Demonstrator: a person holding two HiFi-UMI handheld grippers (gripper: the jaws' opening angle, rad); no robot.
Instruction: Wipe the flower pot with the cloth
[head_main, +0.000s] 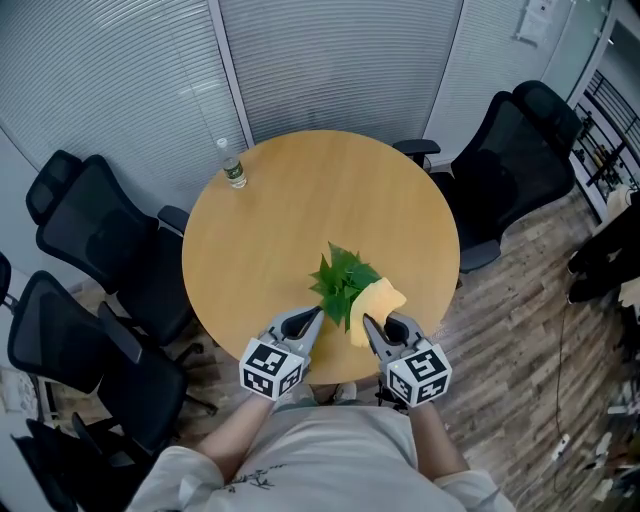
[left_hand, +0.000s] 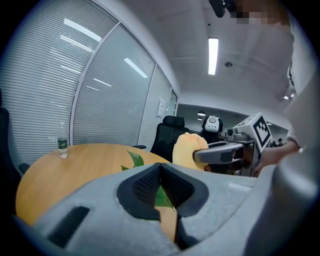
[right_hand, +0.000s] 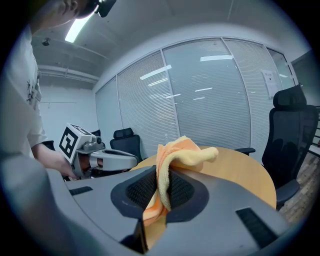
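A plant (head_main: 343, 280) sits at a round table's (head_main: 300, 200) near edge, a cloth (head_main: 378, 302) just right of it, a bottle (head_main: 232, 165) far left; chairs (head_main: 110, 240) flank the table.

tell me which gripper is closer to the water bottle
Left. The left gripper sits by the plant on the bottle's side; the right gripper, clamped on the cloth, is farther right of it.

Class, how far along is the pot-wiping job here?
Done: the right hand-held gripper has clamped the cloth. In hand: the cloth is beside the plant, and the left hand-held gripper seems to pinch a leaf. Left: the wiping itself; the pot is hidden under leaves.
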